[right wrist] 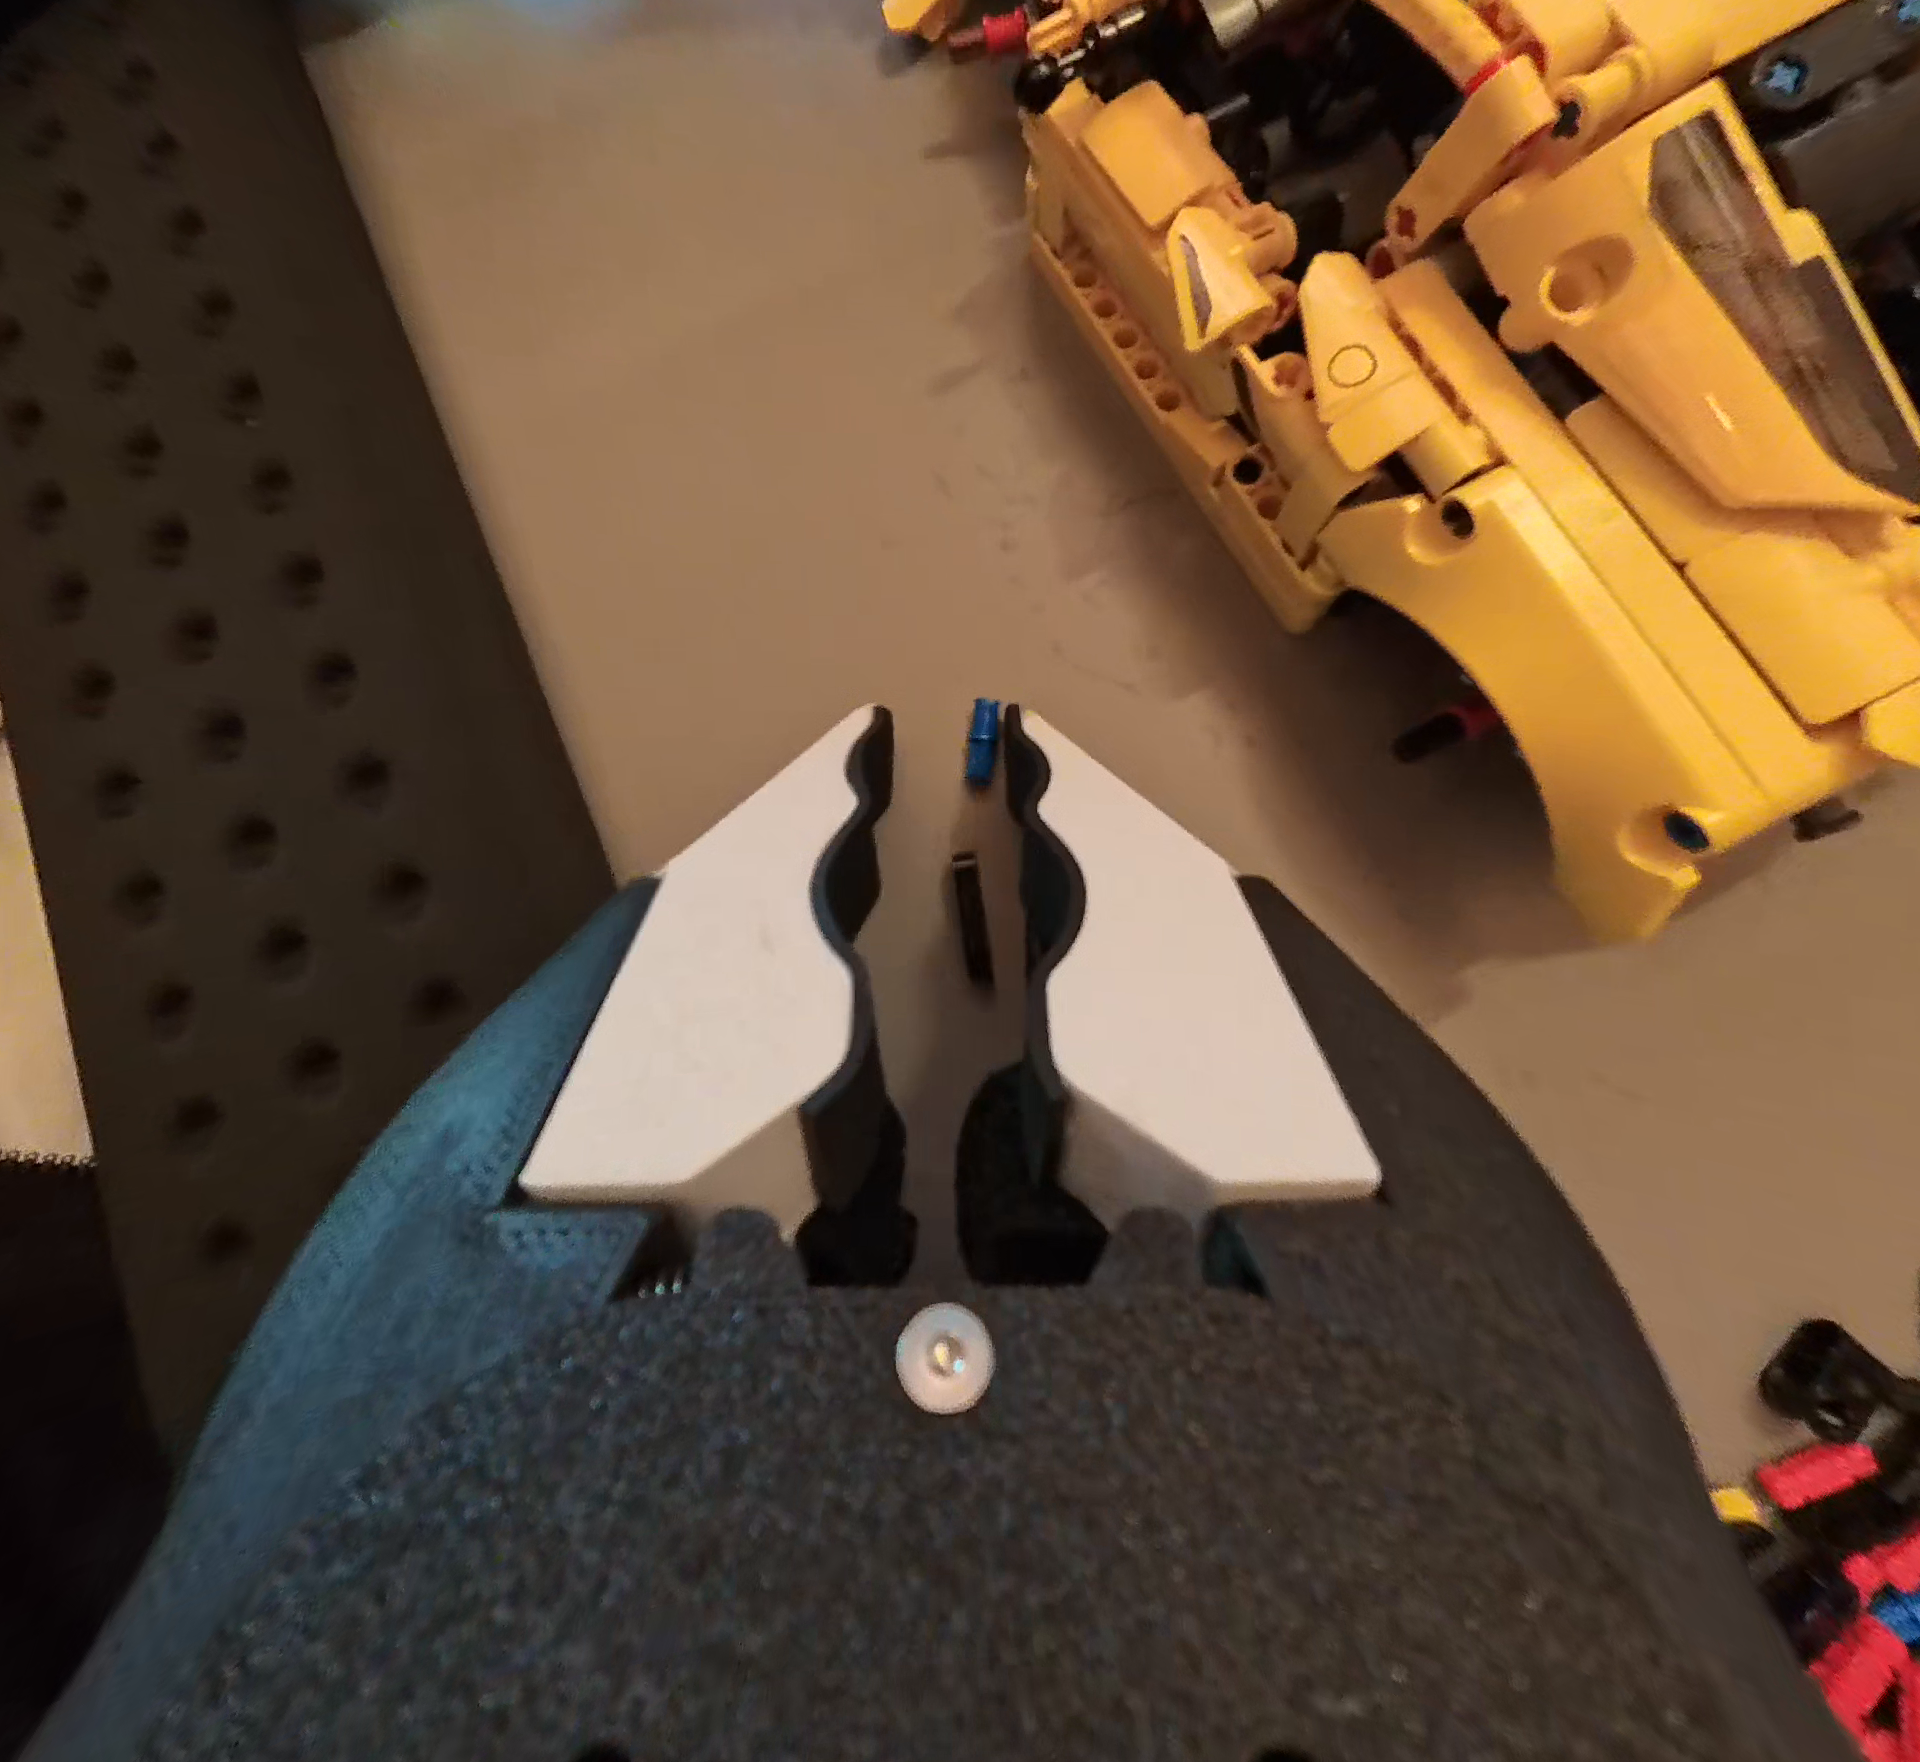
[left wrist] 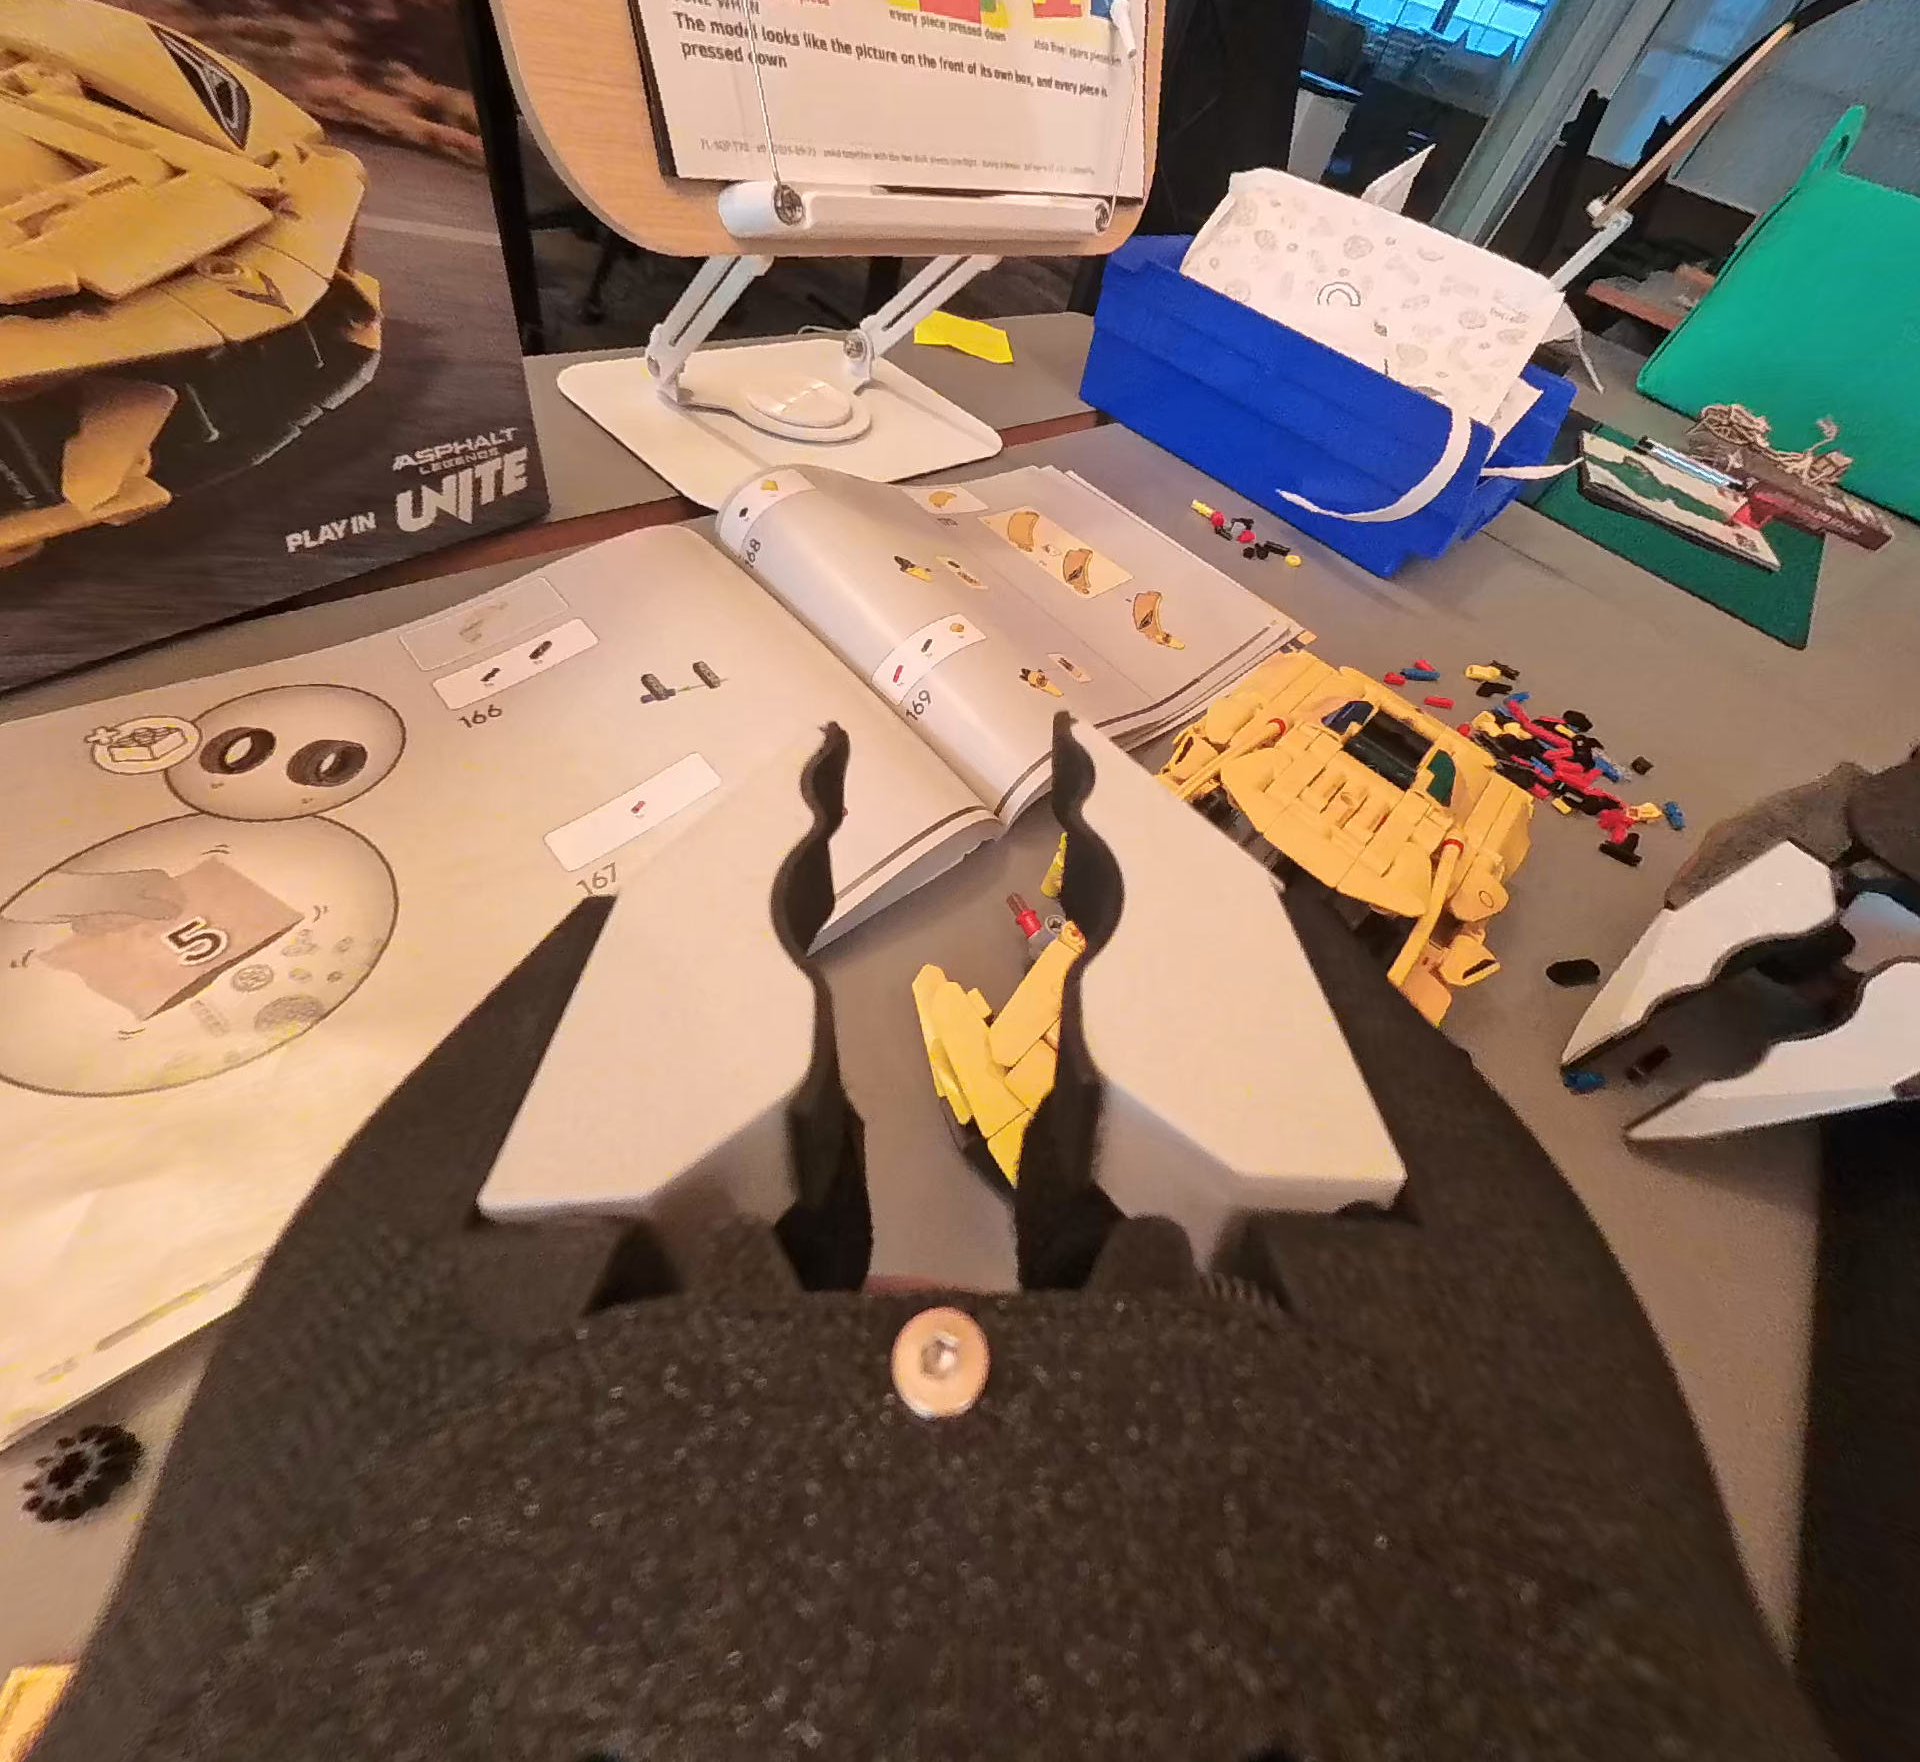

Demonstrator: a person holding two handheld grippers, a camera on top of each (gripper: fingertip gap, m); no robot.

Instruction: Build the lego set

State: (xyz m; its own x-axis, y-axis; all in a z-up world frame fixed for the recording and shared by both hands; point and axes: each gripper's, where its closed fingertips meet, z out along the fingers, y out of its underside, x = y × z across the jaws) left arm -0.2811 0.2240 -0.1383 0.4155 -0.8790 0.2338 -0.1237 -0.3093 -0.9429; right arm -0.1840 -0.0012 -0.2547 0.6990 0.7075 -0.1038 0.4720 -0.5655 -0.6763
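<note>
A partly built yellow lego car [left wrist: 1351, 808] stands on the grey table; it fills the upper right of the right wrist view [right wrist: 1507, 362]. My left gripper [left wrist: 945, 736] is open and empty above a small yellow sub-assembly [left wrist: 987, 1037] on the table, partly hidden by the right finger. My right gripper [right wrist: 954, 720] is open and low over the table left of the car. A blue pin [right wrist: 980, 741] and a black pin [right wrist: 971, 923] lie between its fingers, close to the right one. It also shows in the left wrist view [left wrist: 1600, 1094].
An open instruction booklet [left wrist: 727, 673] lies ahead, the set's box [left wrist: 208, 258] at the left. A pile of small loose pieces [left wrist: 1548, 756] sits right of the car. A sheet stand [left wrist: 883, 50], blue bin [left wrist: 1299, 424] and black gear [left wrist: 78, 1473] are around. A dark perforated panel [right wrist: 208, 569] is at the left. Across from one pair of fingers to the other is roughly 25 cm.
</note>
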